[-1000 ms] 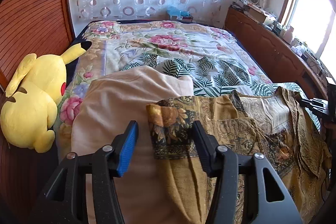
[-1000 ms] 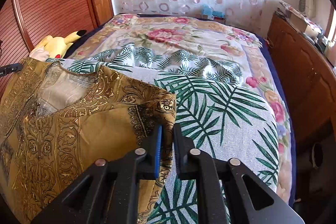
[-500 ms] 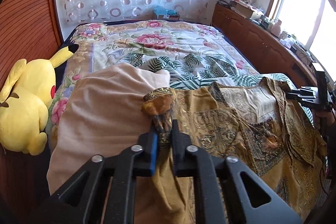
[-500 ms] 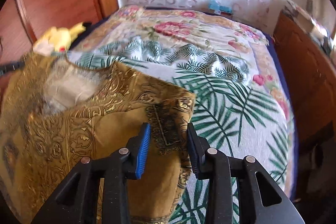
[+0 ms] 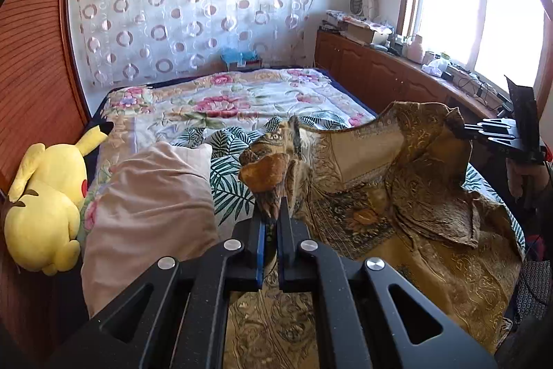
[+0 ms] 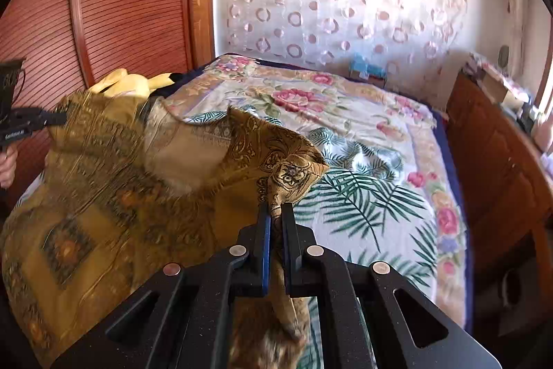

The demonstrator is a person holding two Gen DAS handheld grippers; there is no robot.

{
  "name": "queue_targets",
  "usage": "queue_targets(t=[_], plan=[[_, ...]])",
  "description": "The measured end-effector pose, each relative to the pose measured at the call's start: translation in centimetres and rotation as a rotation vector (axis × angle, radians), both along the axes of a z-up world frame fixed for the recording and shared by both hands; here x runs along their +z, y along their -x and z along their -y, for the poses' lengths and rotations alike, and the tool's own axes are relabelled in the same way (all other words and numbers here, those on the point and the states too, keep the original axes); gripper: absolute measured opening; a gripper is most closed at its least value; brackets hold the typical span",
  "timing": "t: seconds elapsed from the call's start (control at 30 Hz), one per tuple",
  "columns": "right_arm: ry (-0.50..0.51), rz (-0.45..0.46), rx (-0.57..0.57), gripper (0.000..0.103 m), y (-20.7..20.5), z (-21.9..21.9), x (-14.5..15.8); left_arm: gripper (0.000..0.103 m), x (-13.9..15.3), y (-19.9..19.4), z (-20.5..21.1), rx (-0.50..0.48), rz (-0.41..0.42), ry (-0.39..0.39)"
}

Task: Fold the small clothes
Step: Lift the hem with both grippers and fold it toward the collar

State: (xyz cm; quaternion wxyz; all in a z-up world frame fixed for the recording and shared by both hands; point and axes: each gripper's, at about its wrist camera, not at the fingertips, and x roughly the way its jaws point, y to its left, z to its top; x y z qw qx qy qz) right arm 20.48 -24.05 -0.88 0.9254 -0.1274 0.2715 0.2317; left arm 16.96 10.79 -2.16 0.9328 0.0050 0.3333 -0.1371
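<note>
A gold-brown patterned top [image 5: 397, 182] hangs between my two grippers above the bed. My left gripper [image 5: 271, 220] is shut on its left sleeve end, which bunches up just past the fingertips. My right gripper [image 6: 275, 220] is shut on the right sleeve end; it also shows at the right edge of the left wrist view [image 5: 463, 128]. In the right wrist view the top [image 6: 103, 196] spreads to the left, its upper edge lifted and its lower part resting on the bed. The left gripper [image 6: 62, 118] shows at the far left there.
A bed with a floral and palm-leaf cover [image 5: 224, 102] lies ahead. A beige pillow [image 5: 148, 206] and a yellow plush toy [image 5: 45, 196] lie at the left. A wooden cabinet [image 5: 397, 82] runs along the right under the window. A wooden wardrobe [image 6: 86, 6] stands left.
Both grippers have closed on the sleeve ends and lifted, so the top's upper edge has risen off the bed. The right gripper was open half a second ago.
</note>
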Motion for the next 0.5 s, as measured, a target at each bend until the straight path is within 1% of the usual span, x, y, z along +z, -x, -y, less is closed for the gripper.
queue_targets(t=[0.13, 0.2, 0.23, 0.3, 0.37, 0.43, 0.5], plan=[[-0.036, 0.03, -0.003, 0.005, 4.9, 1.8, 0.5, 0.006, 0.9, 4.1, -0.6, 0.012, 0.043, 0.026], [-0.045, 0.04, -0.002, 0.005, 7.5, 2.9, 0.2, 0.006, 0.7, 6.8, -0.7, 0.009, 0.048, 0.067], [-0.058, 0.038, 0.001, 0.005, 8.7, 3.3, -0.2, 0.006, 0.3, 8.2, -0.6, 0.0, 0.04, 0.078], [-0.08, 0.036, 0.012, 0.005, 11.1, 4.2, -1.5, 0.006, -0.5, 11.4, -0.6, 0.011, 0.053, 0.068], [-0.085, 0.031, 0.015, 0.005, 13.2, 5.3, -3.0, 0.006, -1.1, 13.6, -1.0, 0.028, 0.058, 0.091], [-0.097, 0.024, 0.012, 0.005, 15.0, 6.3, -4.2, 0.006, -1.5, 15.2, -1.8, 0.051, 0.068, 0.112], [-0.124, 0.005, 0.0, 0.005, 17.0, 7.6, -4.5, 0.006, -2.2, 16.4, -3.0, 0.078, 0.054, 0.137]])
